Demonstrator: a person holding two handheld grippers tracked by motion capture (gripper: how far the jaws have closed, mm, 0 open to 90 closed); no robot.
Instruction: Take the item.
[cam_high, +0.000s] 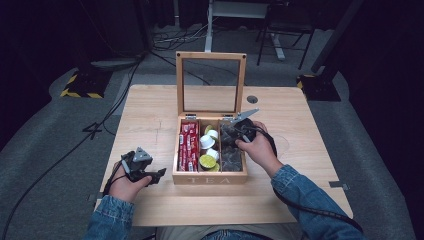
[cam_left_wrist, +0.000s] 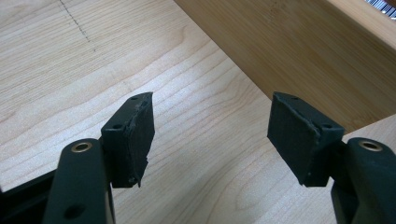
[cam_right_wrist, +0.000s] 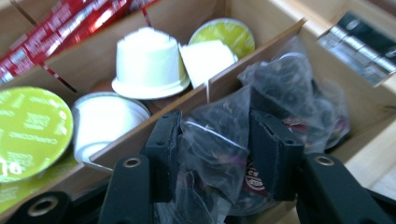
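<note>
**Gripping a tea sachet in the box's right compartment**

Item: clear tea sachet (cam_right_wrist: 219, 154), lying among others in the right-hand compartment of the wooden tea box (cam_high: 210, 178).
Right gripper (cam_right_wrist: 217, 156): jaws pressed on the sachet's crinkled film.
Left gripper (cam_left_wrist: 210, 135): jaws apart, empty, low over the table (cam_left_wrist: 70, 70) beside the box wall.
Handling note: pinch one sachet only, squeeze gently, lift straight up clear of the divider (cam_right_wrist: 154, 128) and the capsules (cam_right_wrist: 147, 63).

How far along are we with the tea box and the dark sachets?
Done: the tea box stands open, red sticks and capsules filling two compartments. In hand: the right gripper is down in the right compartment, jaws around a clear sachet of dark tea. Left: the sachet isn't lifted out yet; the left gripper waits open beside the box.
</note>
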